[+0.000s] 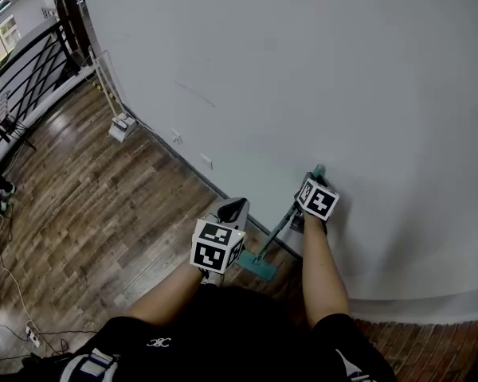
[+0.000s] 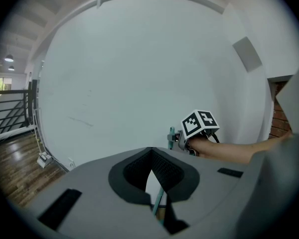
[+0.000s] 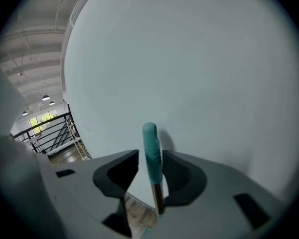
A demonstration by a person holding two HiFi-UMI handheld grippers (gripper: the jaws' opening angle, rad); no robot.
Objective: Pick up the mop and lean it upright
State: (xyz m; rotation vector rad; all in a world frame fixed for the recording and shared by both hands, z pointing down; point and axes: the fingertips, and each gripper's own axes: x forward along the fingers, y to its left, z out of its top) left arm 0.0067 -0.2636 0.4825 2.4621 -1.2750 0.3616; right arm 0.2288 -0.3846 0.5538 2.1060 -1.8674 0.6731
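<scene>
The mop stands nearly upright, its teal head (image 1: 257, 265) on the wooden floor and its handle (image 1: 283, 221) slanting up to the white wall (image 1: 303, 70). My right gripper (image 1: 312, 178) is at the handle's top. In the right gripper view the teal grip (image 3: 151, 151) stands between the jaws, close against the right one, with a clear gap on the left. The right gripper (image 3: 150, 166) is open. My left gripper (image 1: 234, 208) hovers left of the handle, apart from it, its jaws meeting at the tips (image 2: 150, 151). The handle (image 2: 158, 200) shows beyond them.
A black railing (image 1: 24, 70) runs along the far left. A small white device on a stand (image 1: 121, 126) sits by the wall, with wall sockets (image 1: 177, 136) near it. Cables (image 1: 16, 285) trail over the floor at the lower left.
</scene>
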